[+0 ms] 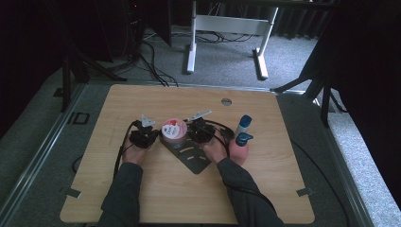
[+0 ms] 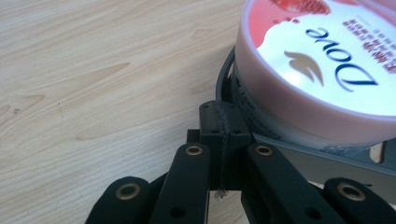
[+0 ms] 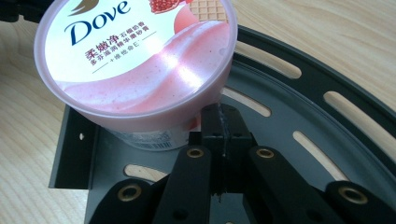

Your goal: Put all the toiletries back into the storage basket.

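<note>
At the middle of the surface (image 1: 142,189), the pink-lidded Dove tub (image 1: 173,131) stands on a slotted dark metal plate (image 1: 191,158). Left hand-held gripper (image 1: 147,133) and right hand-held gripper (image 1: 198,128) flank it, jaws closed, empty. Judged: lid on, grasping not yet begun.

Wooden table (image 1: 142,189): slotted plate (image 1: 191,158), two bottles (image 1: 243,125).

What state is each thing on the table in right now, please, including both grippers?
Dove jar: upright on the plate, pink lid on.
Dark metal plate: flat on the wooden table.
Blue-capped bottle: capped.
Pink pump bottle: upright, behind the right hand.
Left gripper: shut, empty, beside the jar.
Right gripper: shut, empty, at the jar's side.
</note>
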Available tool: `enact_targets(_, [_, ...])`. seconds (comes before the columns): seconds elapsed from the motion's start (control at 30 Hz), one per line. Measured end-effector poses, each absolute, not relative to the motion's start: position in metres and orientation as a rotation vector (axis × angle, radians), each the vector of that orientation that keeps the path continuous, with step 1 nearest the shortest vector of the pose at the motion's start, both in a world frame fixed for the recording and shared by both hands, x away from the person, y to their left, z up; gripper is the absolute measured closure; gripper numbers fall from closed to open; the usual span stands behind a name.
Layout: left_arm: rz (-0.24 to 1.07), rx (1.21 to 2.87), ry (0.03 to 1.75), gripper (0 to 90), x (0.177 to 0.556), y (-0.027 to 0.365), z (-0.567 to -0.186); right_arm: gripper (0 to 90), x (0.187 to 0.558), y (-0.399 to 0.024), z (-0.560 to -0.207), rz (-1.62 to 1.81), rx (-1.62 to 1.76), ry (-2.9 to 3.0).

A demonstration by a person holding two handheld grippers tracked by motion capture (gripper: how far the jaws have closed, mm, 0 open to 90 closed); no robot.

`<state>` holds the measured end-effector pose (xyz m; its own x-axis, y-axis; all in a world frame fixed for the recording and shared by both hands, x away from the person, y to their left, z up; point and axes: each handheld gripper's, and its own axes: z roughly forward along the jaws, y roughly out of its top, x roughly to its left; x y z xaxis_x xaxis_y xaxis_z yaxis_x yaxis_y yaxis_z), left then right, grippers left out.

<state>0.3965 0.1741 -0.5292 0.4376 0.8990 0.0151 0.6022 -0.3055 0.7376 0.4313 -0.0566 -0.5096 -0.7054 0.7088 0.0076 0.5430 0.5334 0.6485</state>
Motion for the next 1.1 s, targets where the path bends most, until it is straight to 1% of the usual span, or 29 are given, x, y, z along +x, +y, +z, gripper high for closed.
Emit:
enact_targets(0.6, [0.566,2.019,1.251,90.0,0.397,0.175,-0.529,90.0,0.432,-0.06,-0.51,0.963,1.044,2.538])
enact_targets(0.67, [0.57,2.029,1.248,89.6,0.397,0.175,-0.529,88.1,0.43,-0.06,-0.51,0.958,1.044,2.531])
enact_targets(0.8, [0.551,2.01,1.251,82.8,0.395,0.179,-0.53,85.6,0.426,-0.062,-0.508,0.953,1.023,2.533])
enact_targets(1.0, [0.541,2.008,1.249,76.3,0.39,0.181,-0.53,81.4,0.416,-0.07,-0.501,0.966,0.981,2.534])
enact_targets(1.07, [0.541,2.008,1.249,75.2,0.39,0.181,-0.53,81.4,0.414,-0.072,-0.5,0.974,0.971,2.532])
enact_targets(1.1, [0.542,1.993,1.258,73.8,0.385,0.183,-0.529,78.4,0.408,-0.076,-0.497,0.984,0.957,2.534])
